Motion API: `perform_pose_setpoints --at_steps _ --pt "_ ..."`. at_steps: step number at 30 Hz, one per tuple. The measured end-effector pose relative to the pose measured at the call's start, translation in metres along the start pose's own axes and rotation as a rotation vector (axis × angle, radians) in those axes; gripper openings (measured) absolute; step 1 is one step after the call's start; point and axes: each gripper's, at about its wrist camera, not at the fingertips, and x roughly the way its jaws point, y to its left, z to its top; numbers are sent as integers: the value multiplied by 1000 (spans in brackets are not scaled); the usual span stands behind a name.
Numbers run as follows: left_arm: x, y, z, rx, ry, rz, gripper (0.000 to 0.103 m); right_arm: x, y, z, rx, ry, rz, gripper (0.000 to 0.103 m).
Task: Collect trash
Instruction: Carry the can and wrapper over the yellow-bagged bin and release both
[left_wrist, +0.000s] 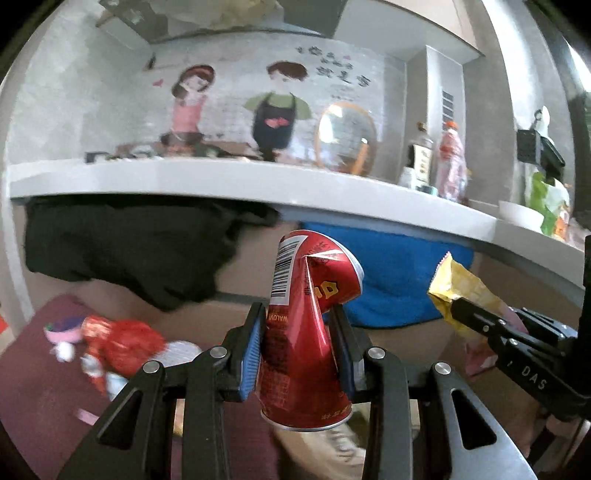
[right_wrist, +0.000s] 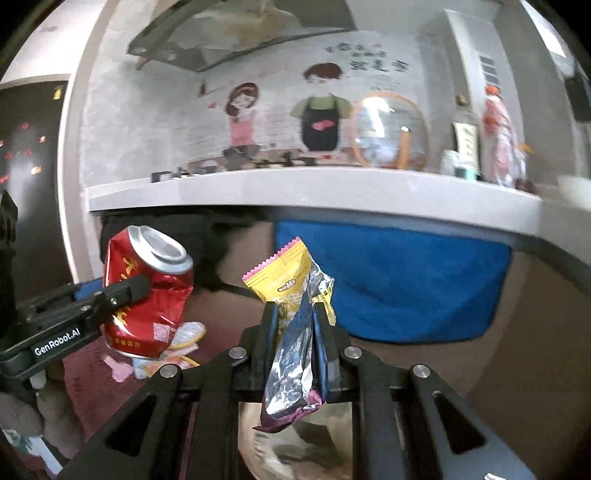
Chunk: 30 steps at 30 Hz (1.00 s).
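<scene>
The can is red with a barcode strip and pale lettering, badly crushed and folded over near its upper end, so that its silver top tips to one side; in the right wrist view the can shows its dented lid and crumpled red wall. The wrapper is a torn snack packet, yellow with a pink zigzag edge on top, silver foil inside and a purple lower end.

On the grey counter a white bowl stands at the far right end; what it holds cannot be seen. Two bottles stand on the counter beside a round orange-rimmed mirror.

The left gripper has its blue pads pressed against both sides of the can's crushed waist, jaws partly closed on it, the can standing up between the fingers below the counter's front edge. The right gripper is nearly closed, pinching the wrapper, which sticks up above the fingertips and hangs down behind them, also below the counter's edge. In the left wrist view the right gripper appears to the right of the can, with the wrapper at its tip. Black cloth and blue cloth hang under the counter behind both.
</scene>
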Motion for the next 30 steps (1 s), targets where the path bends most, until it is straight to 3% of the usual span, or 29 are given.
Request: perform_pose_setpoints --at_steps 9,24,26,28,29,30 --pt "64 -31 -41 3 144 -74 36 25 -41 -35 79 60 -27 17" --pt "130 -26 -79 -40 311 -123 36 80 -60 -74 150 172 -12 18" --pt "137 -22 -83 -52 327 -142 37 87 -61 -77 164 185 -1 21" --pt "144 -19 -84 -60 346 -211 38 90 -63 -80 173 179 6 25" --pt "147 -16 -84 -67 349 -236 41 94 -64 -81 183 184 19 36" --pt "149 -13 -83 -79 352 -255 51 97 -66 -82 194 194 29 44"
